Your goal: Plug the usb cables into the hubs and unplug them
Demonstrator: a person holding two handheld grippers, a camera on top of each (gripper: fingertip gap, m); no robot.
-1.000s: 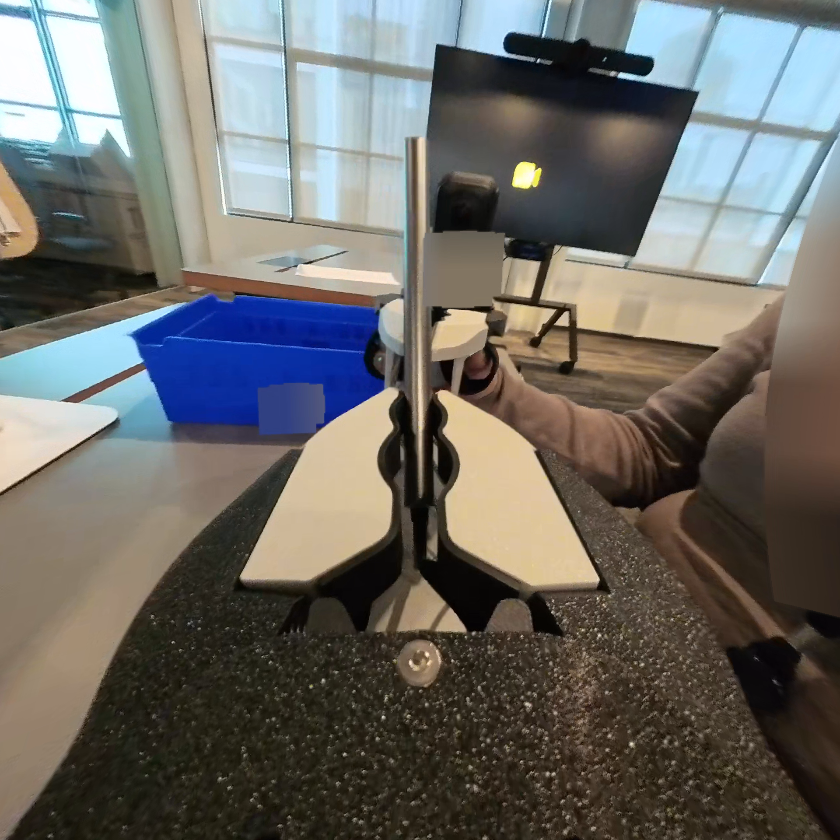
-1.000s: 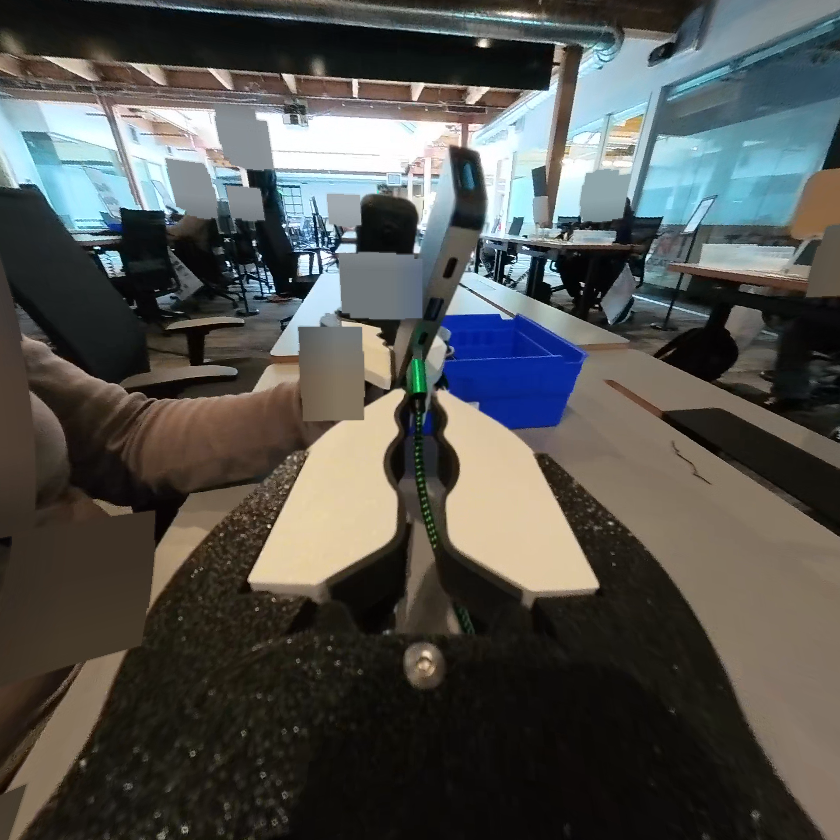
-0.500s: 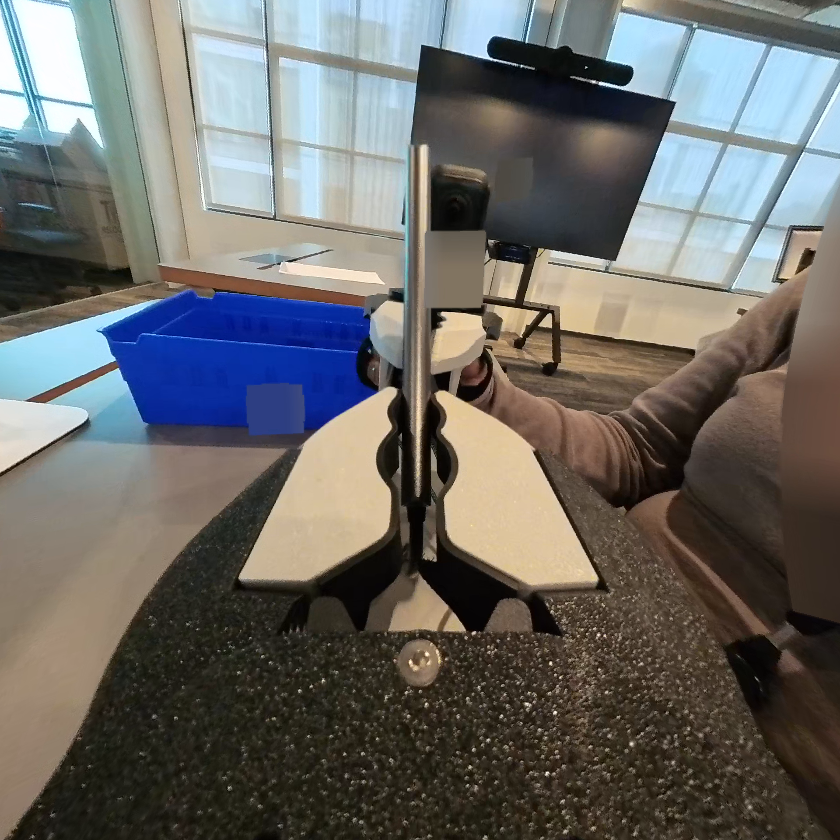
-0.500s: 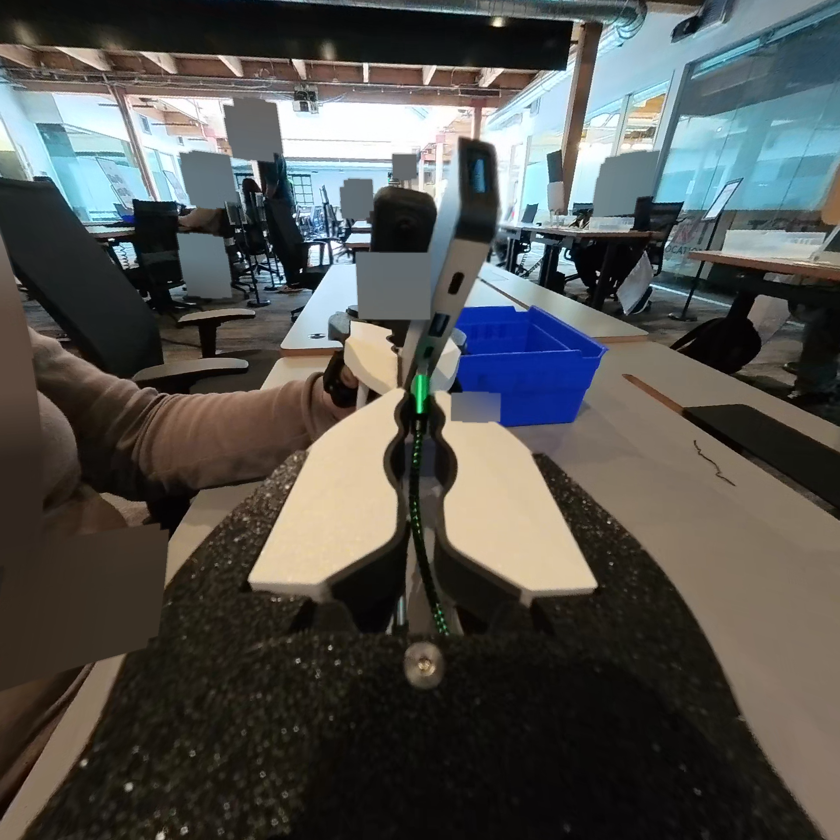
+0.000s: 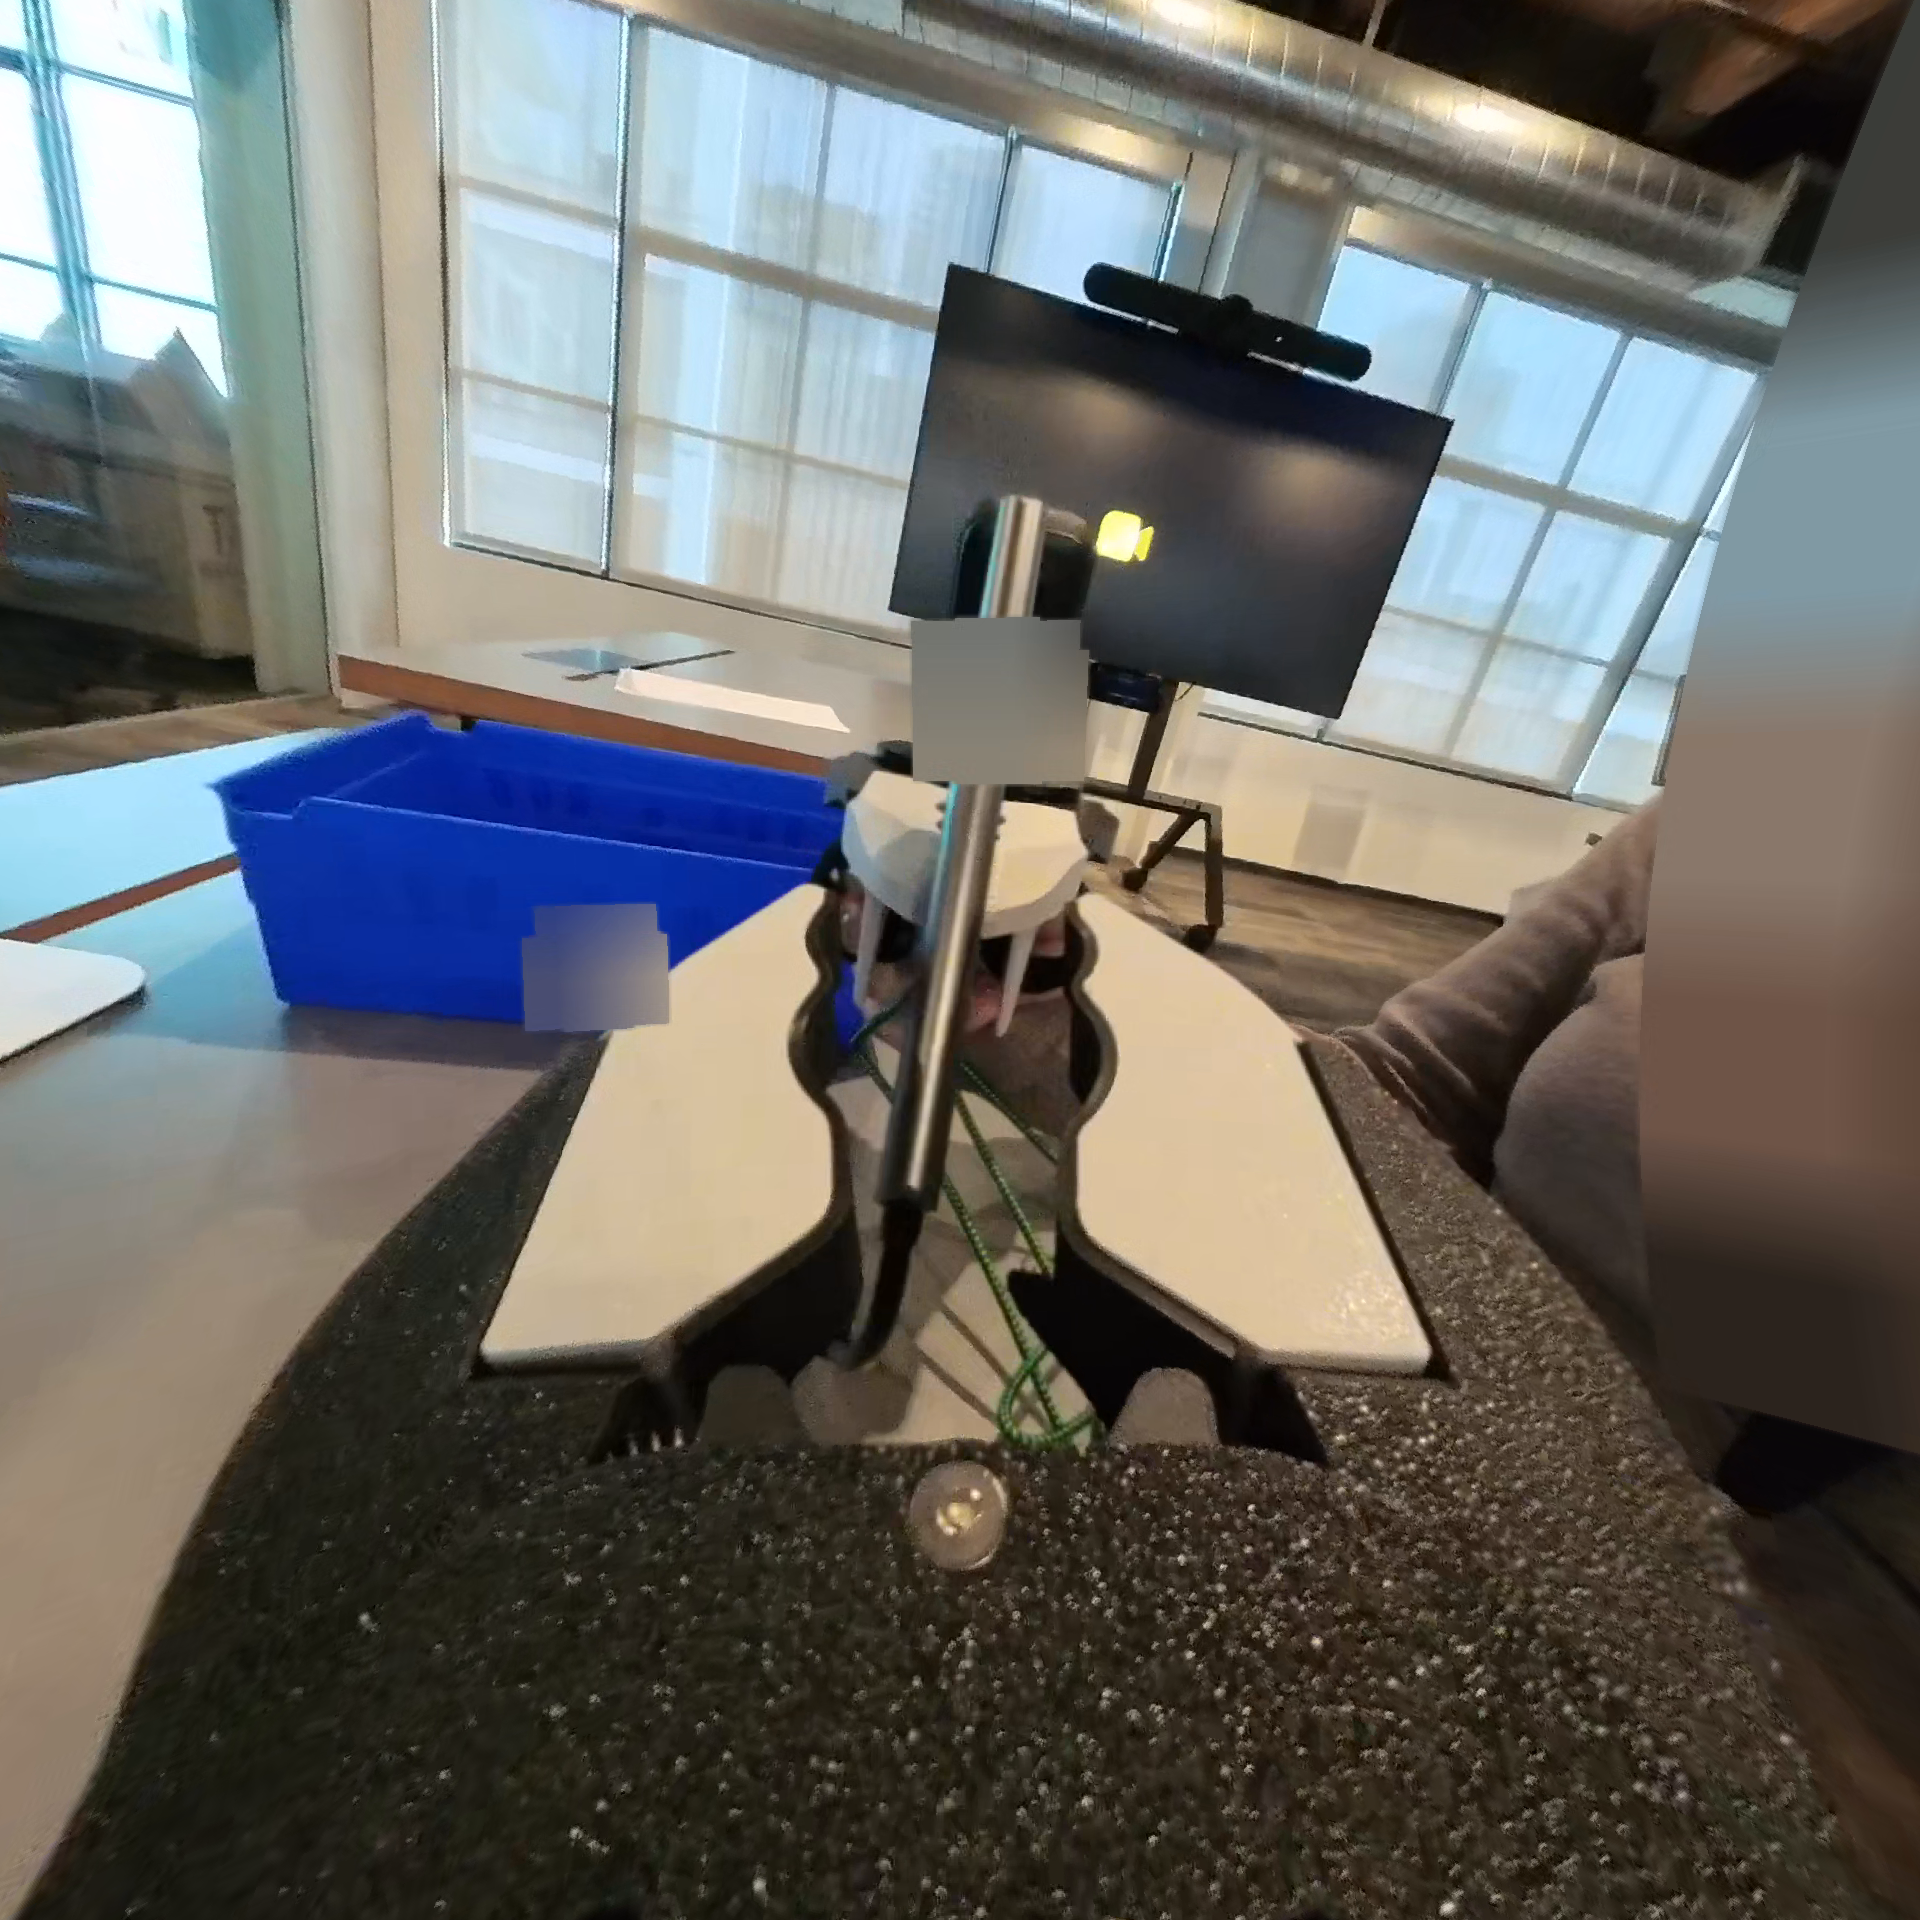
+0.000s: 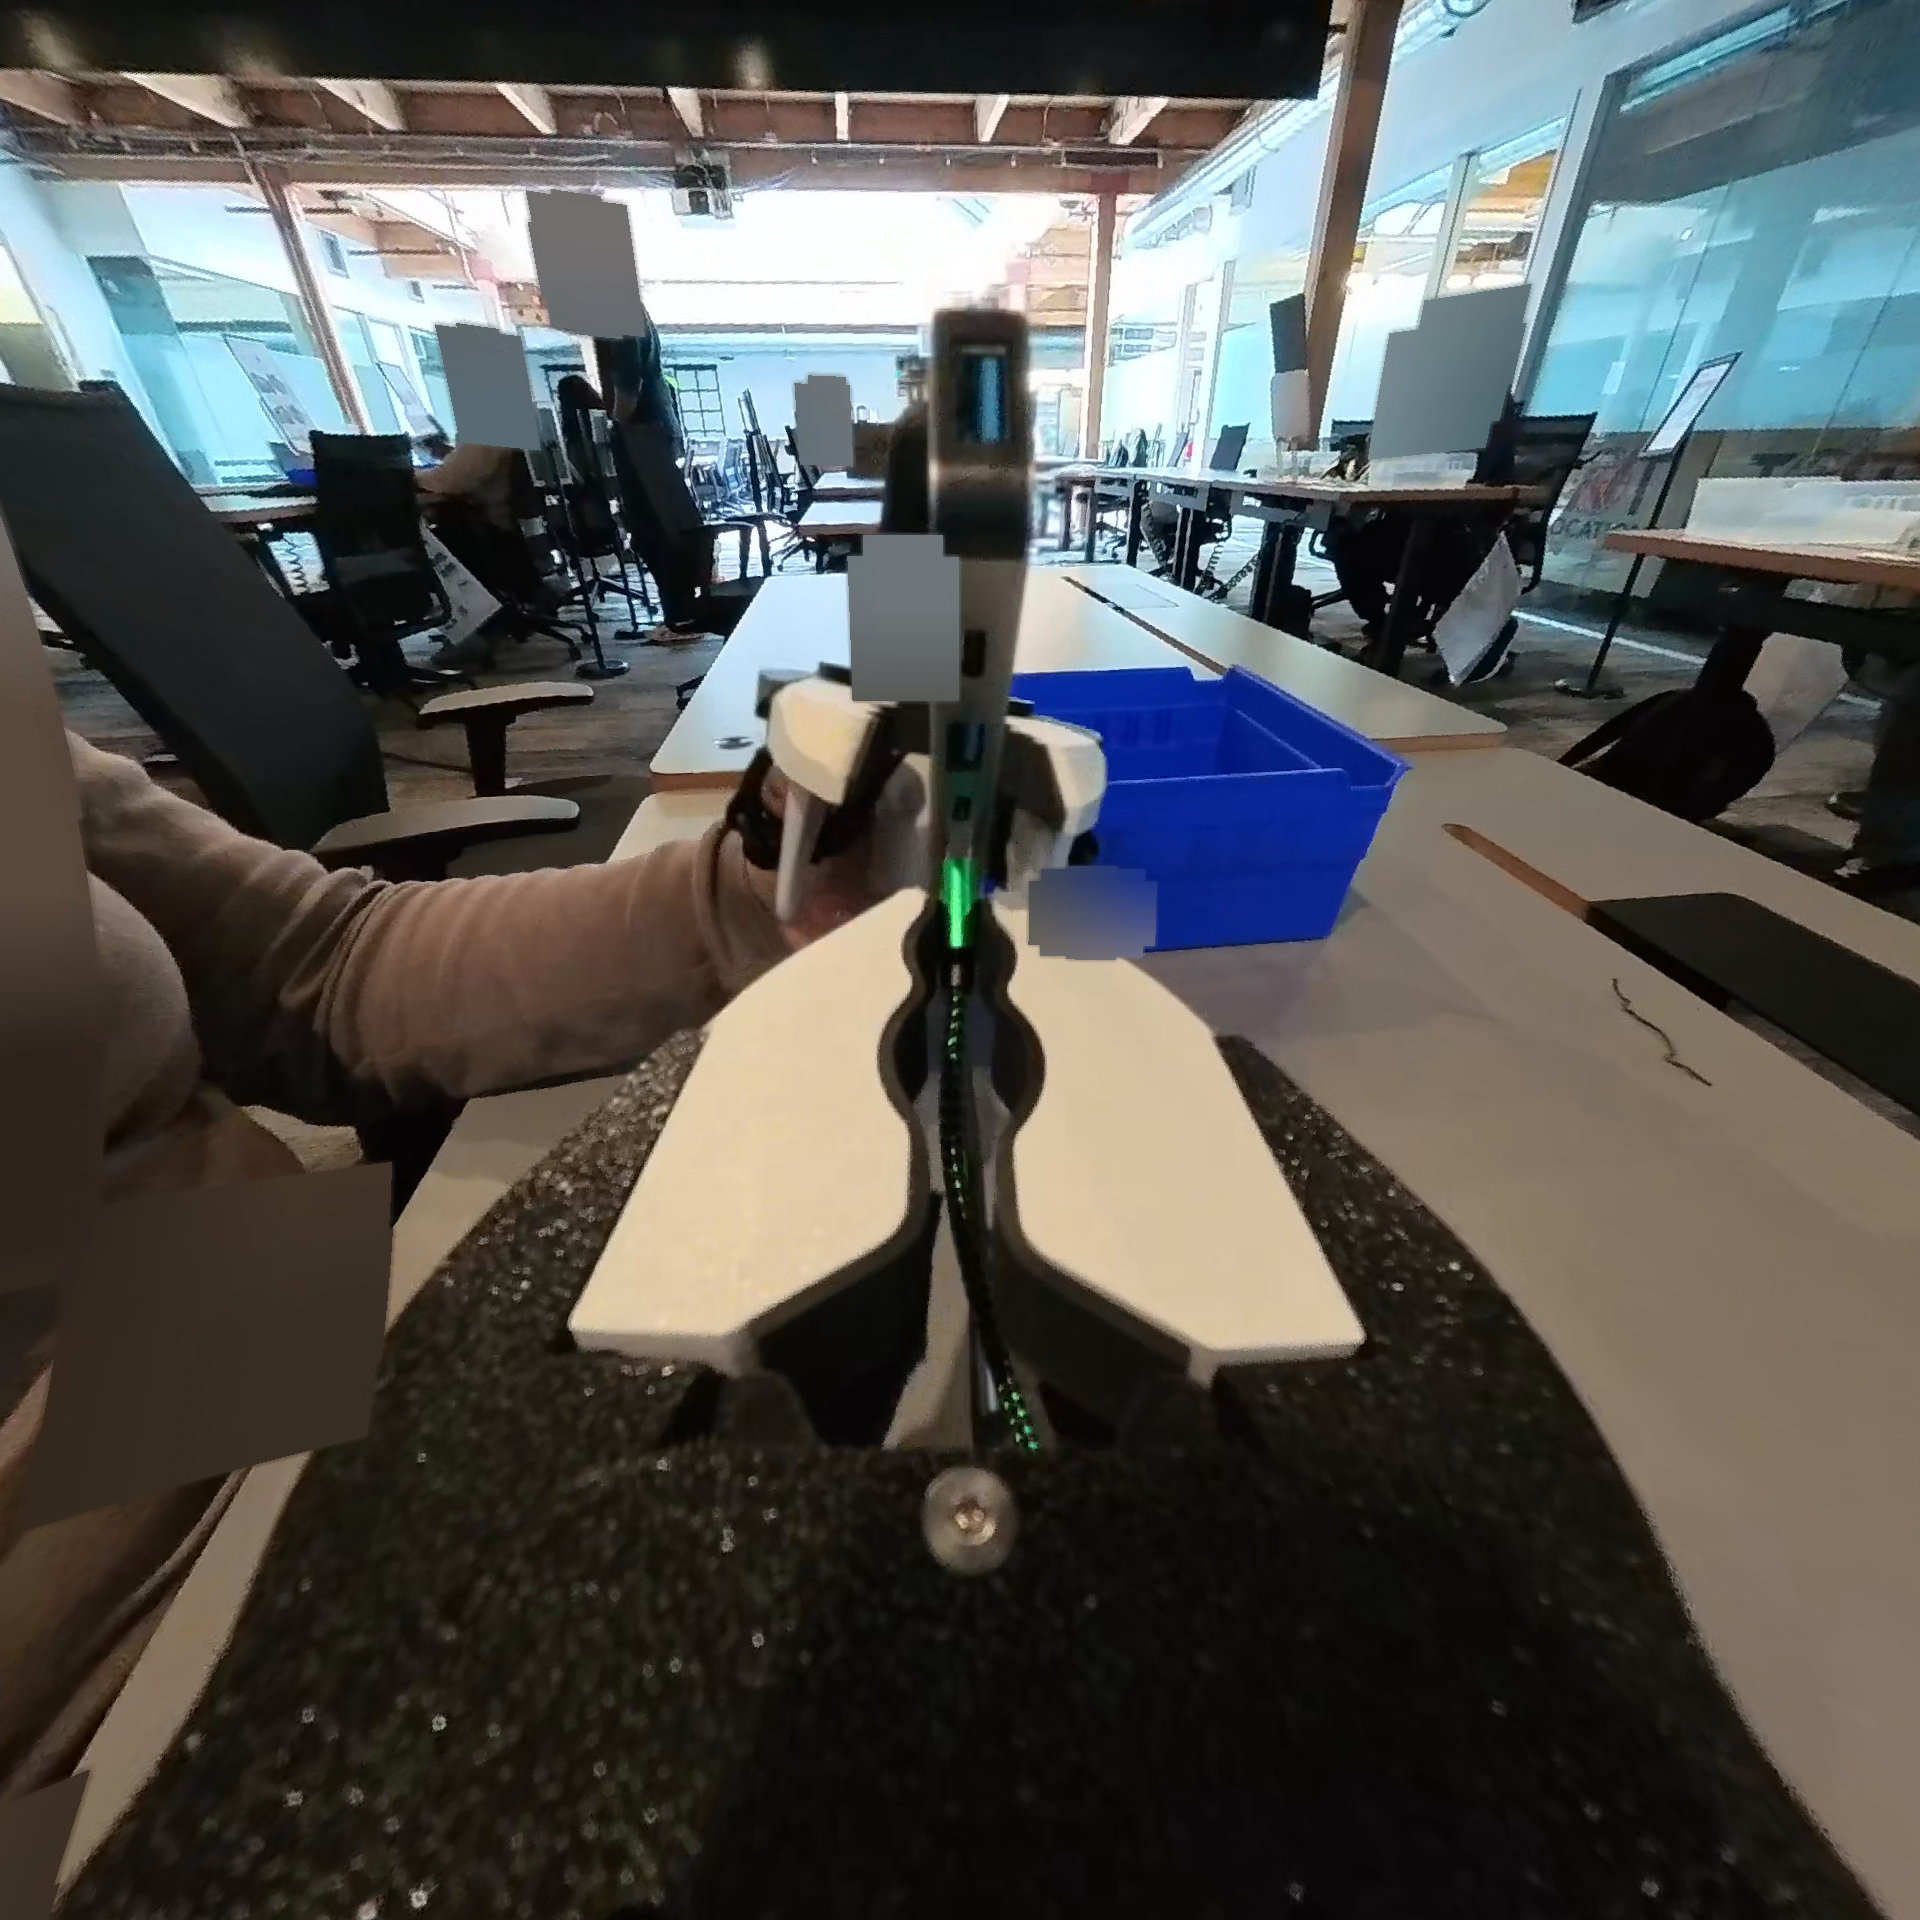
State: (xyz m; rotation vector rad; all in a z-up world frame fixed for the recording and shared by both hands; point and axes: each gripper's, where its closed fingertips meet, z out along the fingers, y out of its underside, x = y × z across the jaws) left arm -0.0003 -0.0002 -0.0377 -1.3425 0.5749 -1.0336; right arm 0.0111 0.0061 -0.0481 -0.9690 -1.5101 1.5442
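The slim grey USB hub (image 5: pixel 961 883) stands almost upright, tilted a little, in the gap between my left gripper's fingers (image 5: pixel 707 1143). My left gripper (image 5: pixel 951 925) is open and its fingers do not touch the hub. The hub's short black lead (image 5: pixel 883 1278) hangs below it. My right gripper (image 6: pixel 956 909) is shut on the glowing green plug (image 6: pixel 954 883) of the braided green cable (image 6: pixel 971 1195). The plug meets the lower end of the hub (image 6: pixel 977 582). The two grippers face each other, and each shows in the other's view (image 5: pixel 961 862) (image 6: pixel 831 748).
A blue bin (image 5: pixel 468 883) (image 6: pixel 1226 790) stands on the grey table (image 6: pixel 1507 1195) just behind the grippers. A white pad (image 5: pixel 52 987) lies at the left and a black mat (image 6: pixel 1766 966) at the right. The person's sleeve (image 6: pixel 416 966) reaches in. A monitor on a stand (image 5: pixel 1164 520) is behind.
My left gripper has opened and let go of the hub, which now leans slightly. My right gripper stays shut on the green plug, and the hub has turned edge-on to it.
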